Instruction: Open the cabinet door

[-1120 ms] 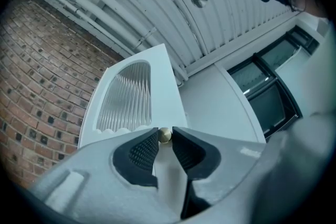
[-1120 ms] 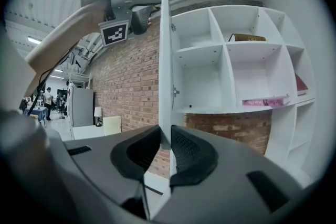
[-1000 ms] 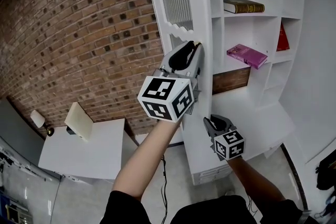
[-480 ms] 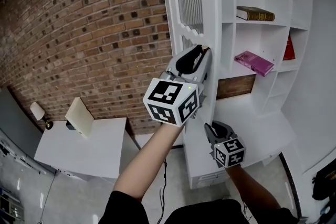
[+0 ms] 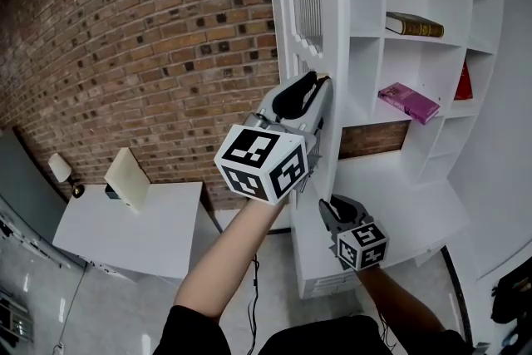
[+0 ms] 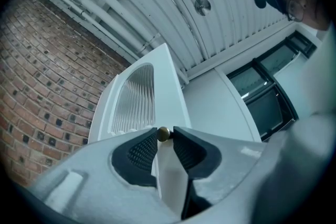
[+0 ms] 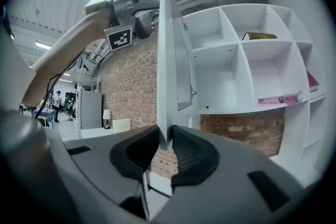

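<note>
The white cabinet door with its ribbed arched pane stands swung out from the shelves, nearly edge-on in the head view. My left gripper is raised against the door's free edge. In the left gripper view its jaws are shut on the small brass knob, with the door edge running between the pads. Lower down, my right gripper grips the same door. In the right gripper view its jaws pinch the door's bottom edge, and the left gripper shows higher up.
The open shelves hold a brown book, a pink book and a red book. A brick wall stands behind the door. At lower left, a white table carries a lamp and a cream box.
Both grippers have kept their hold and travelled with the door, which has swung a little further out from the shelves and now looks more edge-on.
</note>
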